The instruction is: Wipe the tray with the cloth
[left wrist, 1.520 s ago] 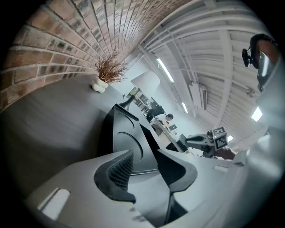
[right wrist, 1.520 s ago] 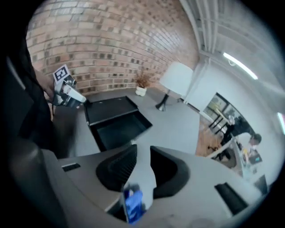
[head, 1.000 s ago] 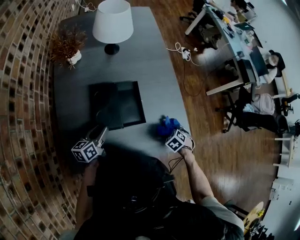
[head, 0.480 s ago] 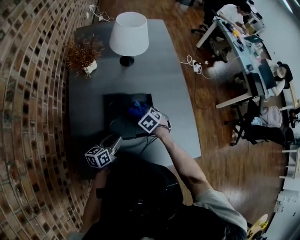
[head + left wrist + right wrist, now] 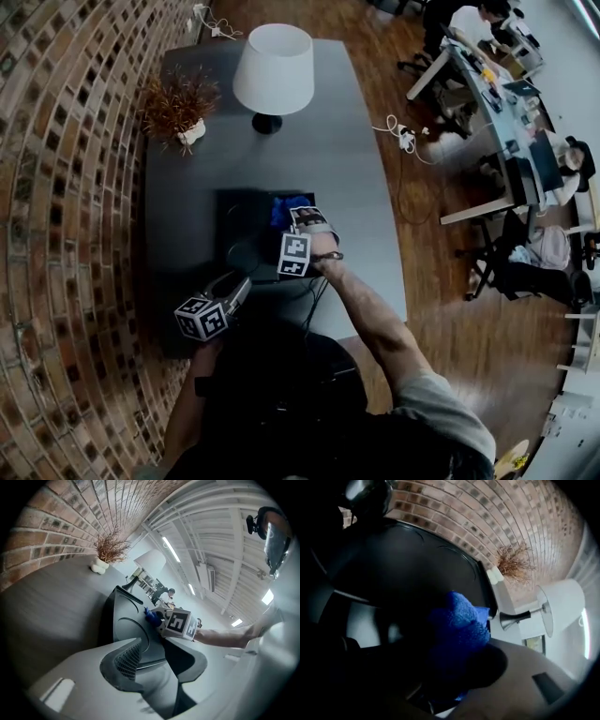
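Left gripper (image 5: 155, 652): narrow, just been closing, clamped on near rim of black tray (image 5: 246, 214) | right gripper (image 5: 298, 216): just been closing, pinched on bunched blue cloth (image 5: 459, 620) | cloth: inside tray, by far right corner | tray: flat on grey table (image 5: 187, 197), lamp (image 5: 273, 67) and dried plant (image 5: 180, 105) beyond

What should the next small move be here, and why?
Probably sweep the cloth leftward across the tray. The right hand-held gripper, whose jaws have just been closing, pinches the cloth at the tray's far right corner, leaving most of the tray to its left.
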Tool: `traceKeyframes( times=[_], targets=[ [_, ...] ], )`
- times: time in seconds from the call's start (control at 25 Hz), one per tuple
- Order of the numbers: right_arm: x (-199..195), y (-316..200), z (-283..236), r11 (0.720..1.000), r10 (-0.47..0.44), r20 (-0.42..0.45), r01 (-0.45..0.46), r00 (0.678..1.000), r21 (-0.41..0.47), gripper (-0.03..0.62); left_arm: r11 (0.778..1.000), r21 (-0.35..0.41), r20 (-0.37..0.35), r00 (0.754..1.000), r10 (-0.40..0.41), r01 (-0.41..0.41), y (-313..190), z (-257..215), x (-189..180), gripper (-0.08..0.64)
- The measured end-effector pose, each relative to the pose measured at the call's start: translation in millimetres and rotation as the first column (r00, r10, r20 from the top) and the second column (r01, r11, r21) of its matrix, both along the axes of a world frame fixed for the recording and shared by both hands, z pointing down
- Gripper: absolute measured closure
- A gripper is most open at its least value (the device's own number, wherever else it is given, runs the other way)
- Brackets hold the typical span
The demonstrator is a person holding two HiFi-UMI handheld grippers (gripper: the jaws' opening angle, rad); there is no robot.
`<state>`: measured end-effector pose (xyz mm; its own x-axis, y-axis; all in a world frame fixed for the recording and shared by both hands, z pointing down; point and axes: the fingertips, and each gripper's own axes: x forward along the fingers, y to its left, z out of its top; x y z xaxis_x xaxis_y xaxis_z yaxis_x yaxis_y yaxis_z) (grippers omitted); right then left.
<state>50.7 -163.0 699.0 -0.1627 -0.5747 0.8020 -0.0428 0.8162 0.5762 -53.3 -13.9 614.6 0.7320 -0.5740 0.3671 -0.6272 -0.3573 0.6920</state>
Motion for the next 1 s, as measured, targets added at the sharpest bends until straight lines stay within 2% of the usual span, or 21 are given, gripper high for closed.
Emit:
traceKeyframes(
  times=[0.08,0.16,0.28,0.36,0.44,0.48,0.52,0.56,0.6,0.68,0.72,0.76,0.8,0.84,0.88,0.92,0.96,1.0],
  targets=[
    [7.5,-10.2,-4.9,0.999,0.04,0.042,-0.041,0.998,0.017,0.407,1.0,0.0,0.0,1.0,-0.006,0.006,0.0,-0.4,0.2,0.419],
    [10.0,-19.1,-5.6,0.997,0.066,0.03,-0.067,0.997,0.028,0.407,1.0,0.001,0.002,1.0,-0.012,0.012,-0.6,-0.7,-0.2,0.419],
    [3.2,-9.9,-1.9,1.0,0.003,-0.012,-0.003,1.0,-0.025,0.397,1.0,0.0,0.0,1.0,-0.014,0.014,-1.2,-0.9,0.4,0.422],
    [6.7,-1.0,-8.6,0.994,0.035,0.059,-0.028,0.998,-0.107,0.378,1.0,-0.001,-0.001,1.0,-0.011,0.011,-0.6,-0.7,1.4,0.425],
    [10.2,9.4,-21.0,0.975,0.103,0.171,-0.066,0.98,-0.212,0.284,1.0,0.002,0.004,1.0,-0.009,0.008,-0.7,-0.1,1.5,0.425],
    [11.3,15.0,-28.0,0.961,0.136,0.22,-0.075,0.966,-0.265,0.275,1.0,0.004,0.008,1.0,-0.009,0.009,-1.3,0.1,1.0,0.425],
    [12.4,20.0,-34.9,0.944,0.172,0.264,-0.083,0.949,-0.318,0.217,1.0,0.006,0.011,1.0,-0.011,0.011,-2.2,0.0,0.3,0.428],
    [13.6,23.1,-42.6,0.924,0.218,0.313,-0.092,0.925,-0.371,0.209,1.0,0.007,0.013,1.0,-0.013,0.013,-3.0,-0.1,-0.4,0.431],
    [14.3,22.8,-51.9,0.902,0.277,0.372,-0.106,0.886,-0.419,0.208,1.0,0.007,0.013,1.0,-0.015,0.015,-3.3,-0.1,-0.8,0.433],
    [13.8,11.0,-69.6,0.864,0.401,0.483,-0.147,0.779,-0.482,0.209,1.0,0.007,0.013,1.0,-0.017,0.016,-2.9,0.6,-1.1,0.431],
    [14.8,2.5,-70.7,0.854,0.442,0.497,-0.181,0.747,-0.487,0.235,1.0,0.008,0.013,1.0,-0.017,0.017,-2.6,1.2,-1.5,0.433],
    [16.2,-4.9,-65.3,0.854,0.458,0.481,-0.22,0.747,-0.471,0.385,1.0,0.009,0.015,1.0,-0.018,0.018,-2.4,1.7,-2.1,0.433],
    [16.1,-9.6,-55.7,0.867,0.444,0.445,-0.247,0.778,-0.433,0.434,1.0,0.01,0.016,1.0,-0.019,0.019,-2.2,1.9,-2.3,0.433],
    [12.4,-10.1,-44.1,0.894,0.391,0.393,-0.244,0.832,-0.375,0.434,1.0,0.009,0.016,1.0,-0.021,0.02,-2.0,1.7,-2.0,0.433],
    [4.8,-6.5,-33.3,0.932,0.298,0.328,-0.199,0.896,-0.302,0.434,1.0,0.007,0.015,1.0,-0.021,0.021,-1.8,1.4,-1.5,0.433],
    [-3.9,-2.1,-26.5,0.966,0.188,0.259,-0.13,0.947,-0.226,0.46,1.0,0.006,0.014,1.0,-0.022,0.022,-1.7,1.0,-0.9,0.433],
    [-9.7,0.1,-25.1,0.984,0.103,0.204,-0.07,0.973,-0.166,0.485,1.0,0.005,0.014,1.0,-0.023,0.023,-1.7,0.7,-0.6,0.433],
    [-10.7,-0.6,-28.5,0.989,0.07,0.185,-0.045,0.98,-0.138,0.484,1.0,0.005,0.014,1.0,-0.022,0.022,-2.0,0.3,-0.4,0.433]
  ],
)
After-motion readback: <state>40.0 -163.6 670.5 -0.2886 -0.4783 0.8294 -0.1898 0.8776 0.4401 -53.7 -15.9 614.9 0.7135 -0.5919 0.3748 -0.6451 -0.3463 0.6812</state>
